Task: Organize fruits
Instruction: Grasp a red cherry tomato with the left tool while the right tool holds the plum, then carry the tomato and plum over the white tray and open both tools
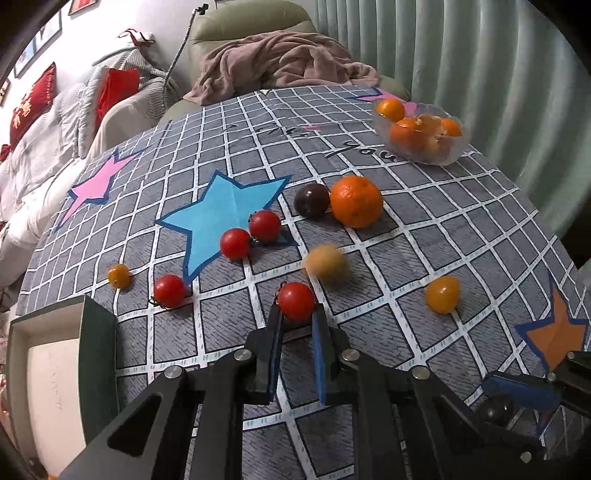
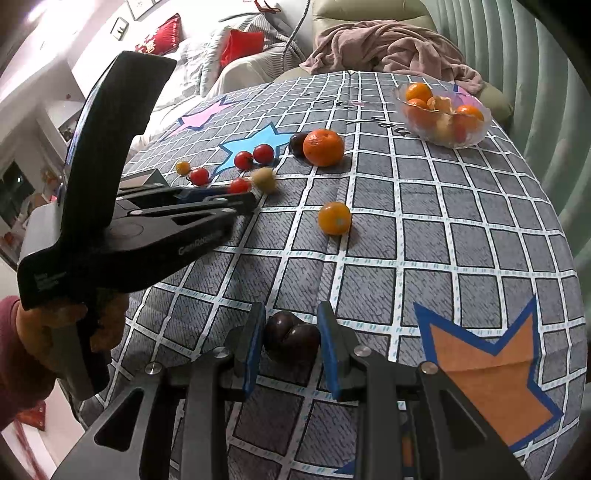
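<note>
A green armchair point(image 1: 255, 27) draped with a pink blanket point(image 1: 280, 62) stands beside pale-green curtains point(image 1: 461, 55).

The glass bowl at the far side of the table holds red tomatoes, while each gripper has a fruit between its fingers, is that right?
Not quite. The glass bowl holds oranges, not red tomatoes; the right wrist view shows this clearly. The rest stands: the left gripper has a red tomato between its fingers, and the right gripper a dark plum.
</note>
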The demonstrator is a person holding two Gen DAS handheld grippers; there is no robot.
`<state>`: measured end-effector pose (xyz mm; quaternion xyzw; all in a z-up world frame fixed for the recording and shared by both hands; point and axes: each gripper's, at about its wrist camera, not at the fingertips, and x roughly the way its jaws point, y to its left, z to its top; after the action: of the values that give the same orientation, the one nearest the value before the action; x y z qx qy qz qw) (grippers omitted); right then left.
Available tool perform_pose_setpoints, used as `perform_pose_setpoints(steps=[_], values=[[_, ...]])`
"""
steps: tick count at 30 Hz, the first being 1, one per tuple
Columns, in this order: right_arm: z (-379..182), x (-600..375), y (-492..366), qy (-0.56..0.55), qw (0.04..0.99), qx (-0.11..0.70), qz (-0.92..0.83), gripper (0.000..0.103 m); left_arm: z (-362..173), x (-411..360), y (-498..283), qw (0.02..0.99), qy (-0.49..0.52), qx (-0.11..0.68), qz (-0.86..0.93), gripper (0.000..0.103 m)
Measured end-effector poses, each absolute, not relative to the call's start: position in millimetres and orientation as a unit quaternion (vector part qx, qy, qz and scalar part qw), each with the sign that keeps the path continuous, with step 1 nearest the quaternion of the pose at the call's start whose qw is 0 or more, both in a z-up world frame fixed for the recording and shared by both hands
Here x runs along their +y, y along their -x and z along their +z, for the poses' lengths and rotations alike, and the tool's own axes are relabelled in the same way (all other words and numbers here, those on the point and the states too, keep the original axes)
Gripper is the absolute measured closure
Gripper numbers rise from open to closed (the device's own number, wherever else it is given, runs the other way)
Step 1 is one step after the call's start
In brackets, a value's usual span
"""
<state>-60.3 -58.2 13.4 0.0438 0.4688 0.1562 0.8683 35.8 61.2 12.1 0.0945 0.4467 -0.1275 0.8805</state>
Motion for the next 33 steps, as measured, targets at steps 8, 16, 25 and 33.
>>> perform_pose_setpoints(steps=[8,16,25,33], values=[[14,-60,60,-0.052,0.867,0.471,0.155,0.071,12,69,-22,0.879,-0.081,0.452,-0.129,0.087],[21,-63,64,-0.049,0.87,0.467,0.15,0.071,18,78,-10,0.881,-0.065,0.45,-0.127,0.087],[40,-51,66,-0.041,0.873,0.458,0.162,0.071,41,99,11,0.893,-0.041,0.43,-0.123,0.087],[60,-23,64,-0.029,0.873,0.451,0.182,0.071,64,133,26,0.905,-0.011,0.411,-0.108,0.087]])
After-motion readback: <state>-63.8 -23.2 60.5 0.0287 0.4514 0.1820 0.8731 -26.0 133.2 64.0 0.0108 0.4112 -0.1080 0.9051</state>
